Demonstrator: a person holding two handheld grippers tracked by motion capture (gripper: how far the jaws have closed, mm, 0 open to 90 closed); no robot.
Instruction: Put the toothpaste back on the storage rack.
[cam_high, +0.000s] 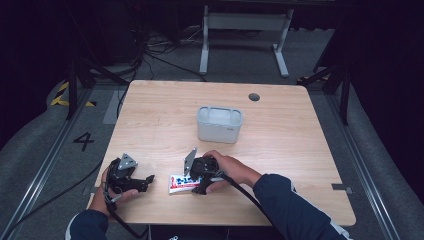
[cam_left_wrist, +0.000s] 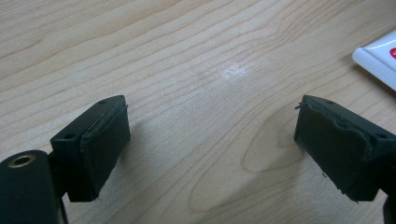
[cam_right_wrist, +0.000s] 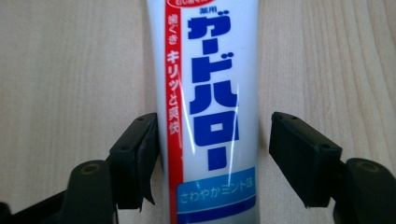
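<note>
A white toothpaste tube (cam_high: 179, 183) with blue and red Japanese print lies flat near the table's front edge. My right gripper (cam_high: 194, 183) is open and straddles the tube (cam_right_wrist: 210, 84). In the right gripper view (cam_right_wrist: 212, 158), one jaw touches the tube's red-striped side and the other stands a small gap off the opposite side. My left gripper (cam_high: 146, 182) rests low on the table to the left of the tube, open with bare wood between its jaws (cam_left_wrist: 212, 149). A corner of the tube (cam_left_wrist: 380, 56) shows at the top right of the left gripper view.
A light grey rectangular container (cam_high: 220, 124) stands near the table's middle, behind the right hand. A dark round hole (cam_high: 254, 96) sits near the far edge of the wooden table (cam_high: 300, 150). Cables and a white frame lie on the floor beyond.
</note>
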